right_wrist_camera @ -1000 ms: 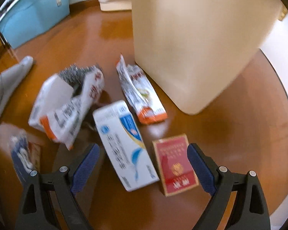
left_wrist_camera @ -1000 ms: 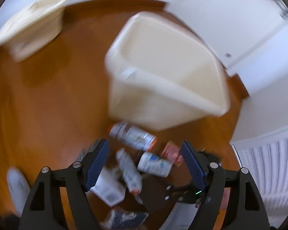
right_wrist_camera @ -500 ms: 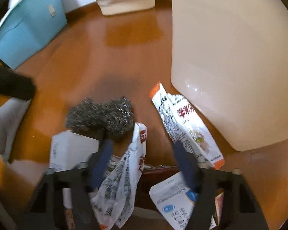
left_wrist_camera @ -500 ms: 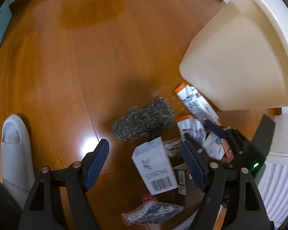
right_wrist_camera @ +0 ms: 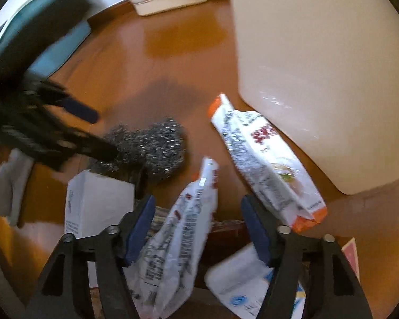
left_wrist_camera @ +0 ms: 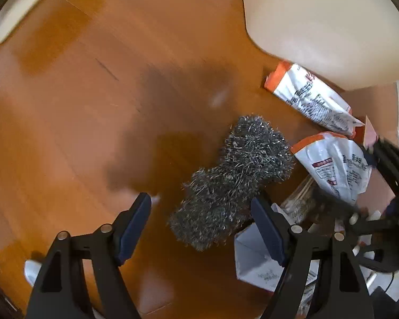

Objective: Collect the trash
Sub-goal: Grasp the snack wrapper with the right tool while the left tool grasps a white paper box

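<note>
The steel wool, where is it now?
The steel wool lies on the wooden floor between the open left gripper's fingers, left of the white wrapper.

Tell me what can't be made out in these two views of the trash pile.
- Bin opening: cut off by the frame's top in both views.
- Wrapper print: motion-blurred, right wrist view.
- Left tongs: a dark smear there.
- White box: half hidden behind the left finger, left wrist view.

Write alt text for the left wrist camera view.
Open left gripper hovers over a gray steel wool scrubber on a wooden floor. Crumpled white-and-orange wrappers and a white box lie right of it, beside a cream bin.
</note>
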A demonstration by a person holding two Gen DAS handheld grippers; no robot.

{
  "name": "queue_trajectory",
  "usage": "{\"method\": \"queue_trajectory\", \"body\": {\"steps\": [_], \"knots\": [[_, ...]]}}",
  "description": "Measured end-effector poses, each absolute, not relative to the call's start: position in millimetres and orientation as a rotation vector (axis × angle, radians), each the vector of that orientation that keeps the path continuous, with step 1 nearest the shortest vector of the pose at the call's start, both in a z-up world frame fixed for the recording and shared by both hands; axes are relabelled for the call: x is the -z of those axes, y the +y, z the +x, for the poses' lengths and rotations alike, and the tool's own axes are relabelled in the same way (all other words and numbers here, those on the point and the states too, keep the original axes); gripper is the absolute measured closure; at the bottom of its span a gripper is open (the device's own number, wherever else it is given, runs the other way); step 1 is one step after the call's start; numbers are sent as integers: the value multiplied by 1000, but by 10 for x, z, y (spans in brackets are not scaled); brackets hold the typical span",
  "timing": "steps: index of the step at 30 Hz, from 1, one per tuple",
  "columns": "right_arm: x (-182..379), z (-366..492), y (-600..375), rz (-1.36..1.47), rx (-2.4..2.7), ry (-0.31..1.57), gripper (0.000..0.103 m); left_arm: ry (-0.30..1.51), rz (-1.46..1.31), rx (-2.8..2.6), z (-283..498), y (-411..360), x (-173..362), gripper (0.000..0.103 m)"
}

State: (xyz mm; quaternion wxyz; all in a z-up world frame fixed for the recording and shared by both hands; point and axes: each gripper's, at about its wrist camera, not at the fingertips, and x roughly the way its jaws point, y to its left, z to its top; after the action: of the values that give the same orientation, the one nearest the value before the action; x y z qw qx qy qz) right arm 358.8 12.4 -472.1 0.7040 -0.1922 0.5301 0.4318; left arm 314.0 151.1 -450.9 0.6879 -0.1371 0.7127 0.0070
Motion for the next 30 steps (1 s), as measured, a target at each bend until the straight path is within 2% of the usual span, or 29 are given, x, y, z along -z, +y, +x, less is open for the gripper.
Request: {"method": "queue_trajectory", "body": {"steps": [2, 4, 6, 8, 12, 20, 21, 22, 23, 24, 30], "knots": [[4664, 3604, 92, -389, -962, 1184, 87, 1562, -358, -44, 3102, 1556, 4390, 26], [4530, 3648, -2, -339, -959, 1151, 87, 1486, -552, -108, 2931, 1671, 4145, 26], [4397, 3728, -113, -264, -944, 1132, 88, 1427, -820, -196, 2645, 1723, 4021, 19], [4248, 3809, -271, -146, -933, 1121, 88, 1401, -972, -257, 2407, 1631, 4012, 0], [4079, 3902, -590, 91, -924, 1125, 88, 1418, -1016, -307, 2291, 1318, 4155, 0], [4049, 3811, -817, 109, -864, 1142, 88, 1436, -996, -442, 2317, 1274, 4441, 0], [4050, 3797, -839, 111, -863, 1142, 88, 1423, -998, -437, 2338, 1248, 4504, 1], [4048, 3772, -831, 109, -864, 1137, 88, 1424, -1005, -428, 2342, 1247, 4534, 10], [4058, 3736, -872, 104, -865, 1128, 88, 1437, -1012, -423, 2371, 1230, 4582, 39], [4020, 3717, -889, 99, -867, 1119, 88, 1448, -1026, -409, 2387, 1210, 4632, 52], [3688, 3719, -1115, 169, -874, 1075, 88, 1408, -1050, -362, 2205, 1172, 4482, 52]]}}
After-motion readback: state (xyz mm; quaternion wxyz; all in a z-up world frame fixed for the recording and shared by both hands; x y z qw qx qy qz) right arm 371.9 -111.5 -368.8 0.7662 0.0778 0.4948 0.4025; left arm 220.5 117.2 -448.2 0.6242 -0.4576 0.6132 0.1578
